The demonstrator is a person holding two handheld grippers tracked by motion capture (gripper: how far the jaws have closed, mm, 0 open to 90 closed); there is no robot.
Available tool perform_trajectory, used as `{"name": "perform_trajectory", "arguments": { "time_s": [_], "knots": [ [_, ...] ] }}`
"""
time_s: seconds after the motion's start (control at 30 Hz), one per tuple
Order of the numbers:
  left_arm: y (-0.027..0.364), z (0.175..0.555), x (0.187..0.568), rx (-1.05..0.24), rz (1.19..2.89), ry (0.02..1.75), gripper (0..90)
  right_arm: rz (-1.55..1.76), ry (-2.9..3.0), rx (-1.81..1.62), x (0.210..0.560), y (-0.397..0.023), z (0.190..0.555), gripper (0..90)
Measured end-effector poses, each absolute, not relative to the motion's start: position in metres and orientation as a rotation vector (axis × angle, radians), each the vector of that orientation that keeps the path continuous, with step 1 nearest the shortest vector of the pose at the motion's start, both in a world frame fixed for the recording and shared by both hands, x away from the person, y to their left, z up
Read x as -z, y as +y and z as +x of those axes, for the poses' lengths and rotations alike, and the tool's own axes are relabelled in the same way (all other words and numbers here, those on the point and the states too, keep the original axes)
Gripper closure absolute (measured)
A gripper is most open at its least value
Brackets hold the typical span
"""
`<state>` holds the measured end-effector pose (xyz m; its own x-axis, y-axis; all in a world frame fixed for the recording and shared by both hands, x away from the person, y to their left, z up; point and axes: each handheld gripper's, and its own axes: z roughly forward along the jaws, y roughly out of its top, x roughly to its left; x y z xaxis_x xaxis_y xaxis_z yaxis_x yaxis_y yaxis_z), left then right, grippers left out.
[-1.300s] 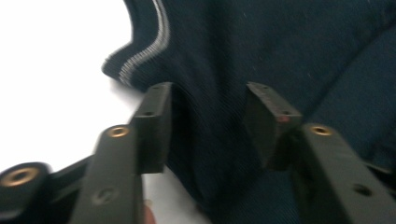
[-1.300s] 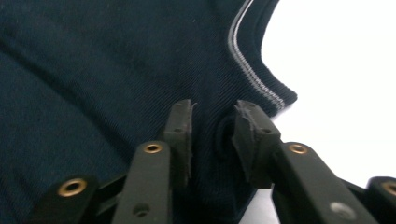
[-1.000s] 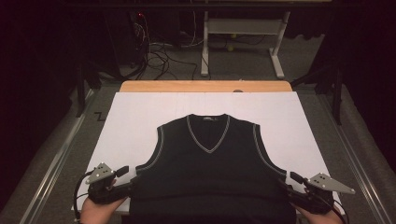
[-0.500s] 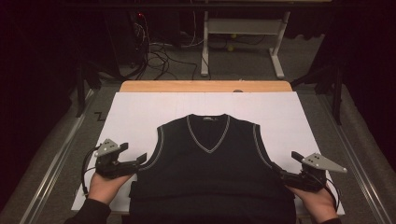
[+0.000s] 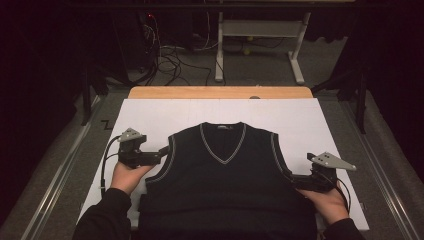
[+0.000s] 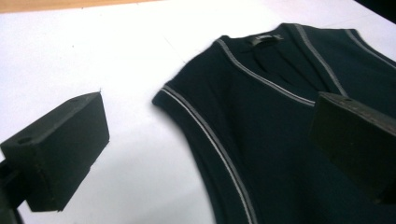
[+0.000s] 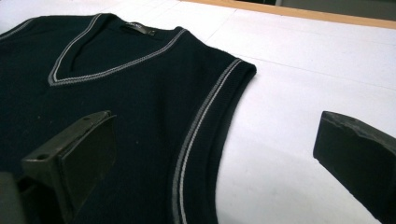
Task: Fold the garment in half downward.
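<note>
A dark sleeveless V-neck vest with grey trim lies flat on the white tabletop, neck away from the person. My left gripper sits at the vest's left armhole, pointing inward. Its jaws have just been opening and stand open; in the left gripper view the left gripper has the vest's trimmed armhole edge lying below it, ungripped. My right gripper is at the right side, below the armhole. Its jaws have just been opening too; the right gripper is open above the vest's striped edge.
A wooden strip borders the table's far edge. Metal rails run along both sides. Beyond lie floor cables and a white table frame. A small black mark sits at the sheet's left.
Both hands have moved away from the vest's bottom corners, up along its sides toward the armholes. The left one went farther than the right.
</note>
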<state>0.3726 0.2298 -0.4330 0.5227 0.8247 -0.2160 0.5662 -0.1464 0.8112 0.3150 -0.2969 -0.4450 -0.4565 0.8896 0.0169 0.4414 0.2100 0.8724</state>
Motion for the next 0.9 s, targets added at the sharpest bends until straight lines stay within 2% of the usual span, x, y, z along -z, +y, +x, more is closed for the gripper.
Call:
{"name": "perform_trajectory", "arguments": {
  "time_s": [0.27, 0.3, 0.37, 0.5, 0.6, 0.7, 0.73, 0.77, 0.8, 0.87, 0.9],
  "knots": [
    [0.217, 0.415, 0.461, -0.316, 1.893, 1.275, 0.0, 1.216, 2.010, -1.164, 0.440, -0.287, 0.325, 0.1],
    [0.215, 0.422, 0.470, -0.317, 1.904, 1.297, 2.9, 1.230, 2.011, -1.157, 0.440, -0.286, 0.328, 0.1],
    [0.212, 0.428, 0.476, -0.308, 1.917, 1.326, 3.0, 1.230, 2.017, -1.150, 0.441, -0.285, 0.330, 0.1],
    [0.202, 0.437, 0.477, -0.354, 1.967, 1.355, 10.8, 1.211, 2.037, -1.132, 0.444, -0.283, 0.335, 0.1],
    [0.196, 0.441, 0.478, -0.336, 1.989, 1.378, 13.3, 1.219, 2.043, -1.127, 0.446, -0.282, 0.338, 0.3],
    [0.186, 0.441, 0.477, -0.380, 2.018, 1.381, 18.6, 1.228, 2.047, -1.121, 0.447, -0.281, 0.340, 0.5],
    [0.183, 0.440, 0.477, -0.402, 2.018, 1.383, 23.0, 1.231, 2.051, -1.115, 0.447, -0.281, 0.341, 0.9],
    [0.180, 0.438, 0.478, -0.419, 2.021, 1.375, 32.4, 1.232, 2.058, -1.094, 0.448, -0.281, 0.345, 2.3],
    [0.179, 0.437, 0.478, -0.417, 2.018, 1.367, 32.4, 1.232, 2.058, -1.094, 0.448, -0.281, 0.345, 2.3],
    [0.176, 0.435, 0.478, -0.416, 2.015, 1.350, 45.3, 1.253, 2.065, -1.076, 0.448, -0.282, 0.356, 6.3],
    [0.176, 0.434, 0.478, -0.414, 2.009, 1.349, 45.3, 1.253, 2.065, -1.076, 0.448, -0.282, 0.356, 6.3]
  ]
}}
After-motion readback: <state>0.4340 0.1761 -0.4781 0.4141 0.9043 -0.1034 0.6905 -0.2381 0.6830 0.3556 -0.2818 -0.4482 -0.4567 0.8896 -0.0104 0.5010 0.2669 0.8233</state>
